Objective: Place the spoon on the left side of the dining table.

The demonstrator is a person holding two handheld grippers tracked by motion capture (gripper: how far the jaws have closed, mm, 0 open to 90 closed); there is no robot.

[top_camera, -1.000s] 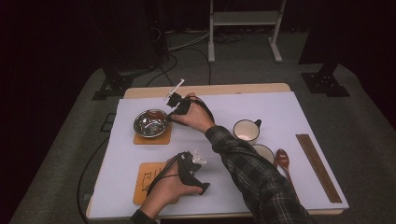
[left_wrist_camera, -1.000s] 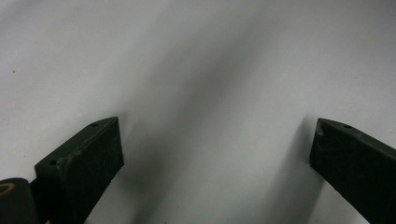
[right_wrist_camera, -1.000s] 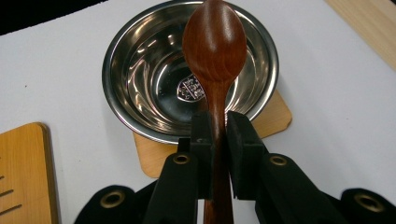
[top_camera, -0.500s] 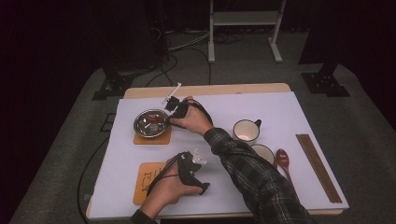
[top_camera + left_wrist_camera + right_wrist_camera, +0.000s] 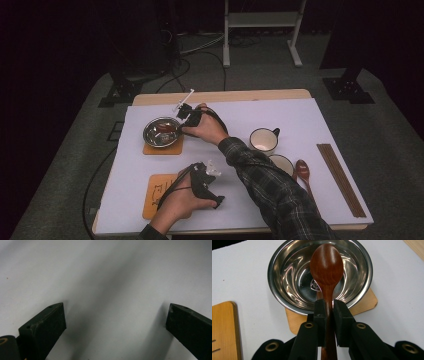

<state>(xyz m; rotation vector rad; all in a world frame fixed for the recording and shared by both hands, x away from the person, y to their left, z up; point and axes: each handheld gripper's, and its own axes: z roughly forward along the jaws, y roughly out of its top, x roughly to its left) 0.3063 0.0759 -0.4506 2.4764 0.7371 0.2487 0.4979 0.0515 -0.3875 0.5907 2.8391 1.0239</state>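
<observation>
Reddish-brown wood, polished and smooth, makes up the spoon [image 5: 326,267] clamped by its handle between the two black fingers [image 5: 320,315] of the right gripper [image 5: 328,312], with its oval head hanging above the middle of the round stainless-steel bowl [image 5: 287,277]; the right gripper view settles this grip, whereas the high view gives just a reddish patch in the bowl [image 5: 161,132] beside the right gripper [image 5: 186,120]. That bowl sits on a small light wooden coaster [image 5: 364,302] on the white-covered desk [image 5: 300,115]. Nearer the desk's front edge, the left gripper [image 5: 205,176] rests beside a second wooden coaster [image 5: 159,192]; the left gripper view shows its fingers [image 5: 45,326] spread wide over bare white surface, nothing between them. Recorded from the high view alone: a white cup with a dark handle [image 5: 264,140], a second white cup [image 5: 281,164], another brown spoon [image 5: 303,171] and a brown wooden strip [image 5: 342,179], all to the right.
</observation>
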